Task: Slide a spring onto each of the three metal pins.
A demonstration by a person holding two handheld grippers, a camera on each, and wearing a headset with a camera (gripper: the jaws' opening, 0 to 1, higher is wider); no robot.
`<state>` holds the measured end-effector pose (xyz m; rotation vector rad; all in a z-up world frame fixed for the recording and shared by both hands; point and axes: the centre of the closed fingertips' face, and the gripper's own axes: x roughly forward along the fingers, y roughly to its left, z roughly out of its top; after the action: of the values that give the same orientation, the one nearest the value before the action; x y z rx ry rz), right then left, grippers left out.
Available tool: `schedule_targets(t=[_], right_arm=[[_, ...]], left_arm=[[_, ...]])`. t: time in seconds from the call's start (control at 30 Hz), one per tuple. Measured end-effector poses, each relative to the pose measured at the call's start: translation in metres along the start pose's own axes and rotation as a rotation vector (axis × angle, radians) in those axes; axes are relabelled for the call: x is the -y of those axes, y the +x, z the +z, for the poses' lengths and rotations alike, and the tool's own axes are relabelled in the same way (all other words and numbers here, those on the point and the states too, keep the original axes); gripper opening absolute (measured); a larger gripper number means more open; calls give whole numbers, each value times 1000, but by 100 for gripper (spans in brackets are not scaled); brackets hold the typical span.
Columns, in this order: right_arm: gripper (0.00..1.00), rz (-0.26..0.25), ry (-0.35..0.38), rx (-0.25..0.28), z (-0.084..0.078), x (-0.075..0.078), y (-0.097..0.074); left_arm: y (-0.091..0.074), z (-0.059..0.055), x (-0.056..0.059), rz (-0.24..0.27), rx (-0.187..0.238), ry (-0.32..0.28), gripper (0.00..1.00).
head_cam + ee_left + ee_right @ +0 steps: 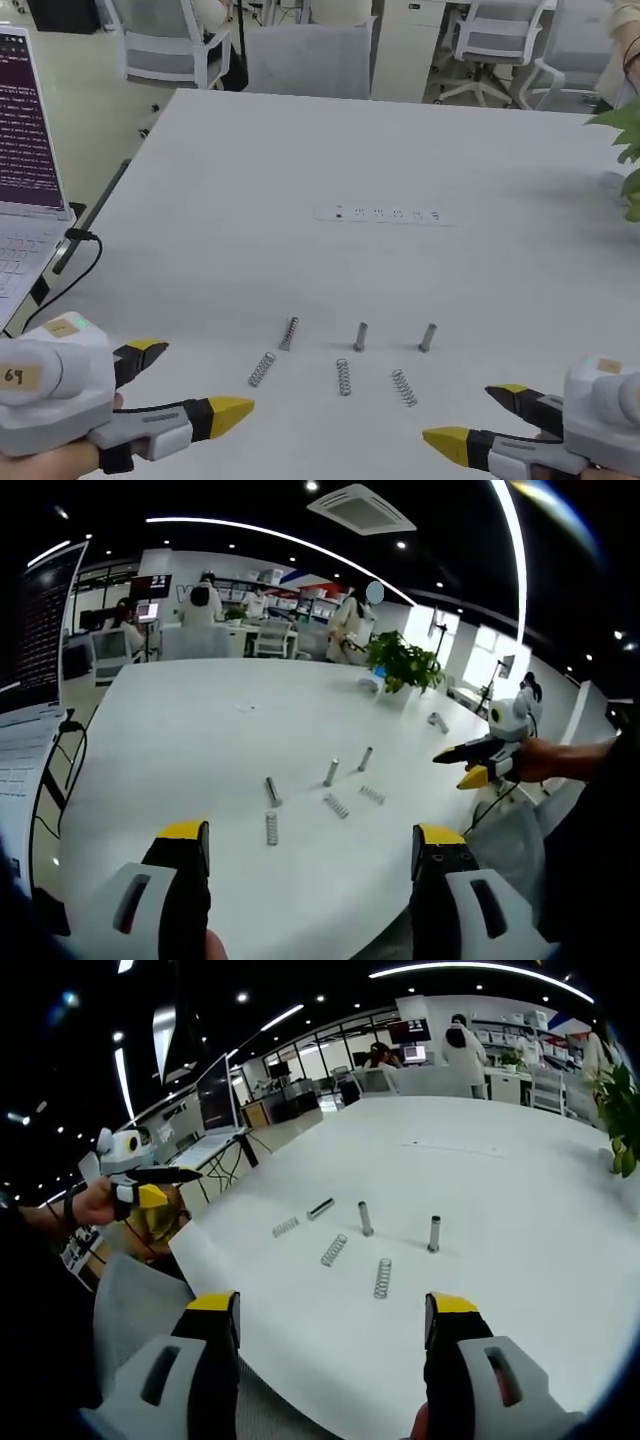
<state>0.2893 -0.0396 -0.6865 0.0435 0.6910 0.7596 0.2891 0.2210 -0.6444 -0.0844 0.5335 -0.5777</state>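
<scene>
White table (pixel 350 150), three springs (pixel 343 376), three pins (pixel 360 337)

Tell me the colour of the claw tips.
Yellow, on the left claw and right claw; head view shows it best.

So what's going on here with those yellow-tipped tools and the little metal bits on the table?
A person holds a hand-held gripper in each hand at a white table. The left hand-held gripper and right hand-held gripper are both open and empty. Three springs lie loose in front of three metal pins; none is on a pin yet.
</scene>
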Motion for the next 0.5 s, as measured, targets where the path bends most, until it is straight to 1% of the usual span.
schedule_targets(t=[0.5], right_arm=[[74, 9, 2, -1, 1, 1, 5]], left_arm=[[2, 2, 1, -2, -7, 3, 79]])
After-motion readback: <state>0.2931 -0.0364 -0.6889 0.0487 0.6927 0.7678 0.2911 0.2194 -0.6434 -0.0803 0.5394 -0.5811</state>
